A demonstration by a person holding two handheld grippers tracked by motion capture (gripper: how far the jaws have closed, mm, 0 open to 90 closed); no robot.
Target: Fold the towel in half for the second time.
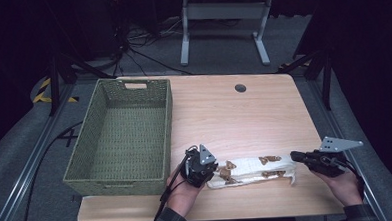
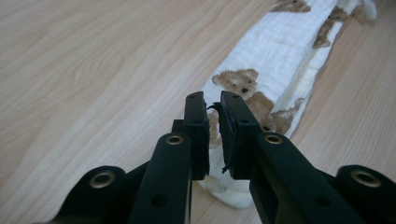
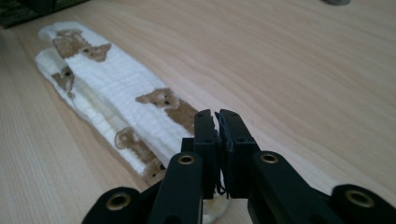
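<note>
the left gripper (image 1: 212, 171) and right gripper (image 1: 295, 156) each pinch an end of the folded bear-print cloth (image 1: 254, 171) on the table (image 1: 234, 114).

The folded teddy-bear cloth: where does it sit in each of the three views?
High view: teddy-bear cloth lies along the table's near edge, between both grippers.
Left gripper view: it runs from bottom centre to top right.
Right gripper view: it runs from top left to bottom centre.
Shared landmark: its brown bear prints.

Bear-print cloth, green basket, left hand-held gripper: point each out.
bear-print cloth (image 1: 249, 169): high view, white middle of the folded strip.
green basket (image 1: 170, 122): high view, right wall.
left hand-held gripper (image 2: 213, 109): left gripper view, between the jaw tips.
</note>
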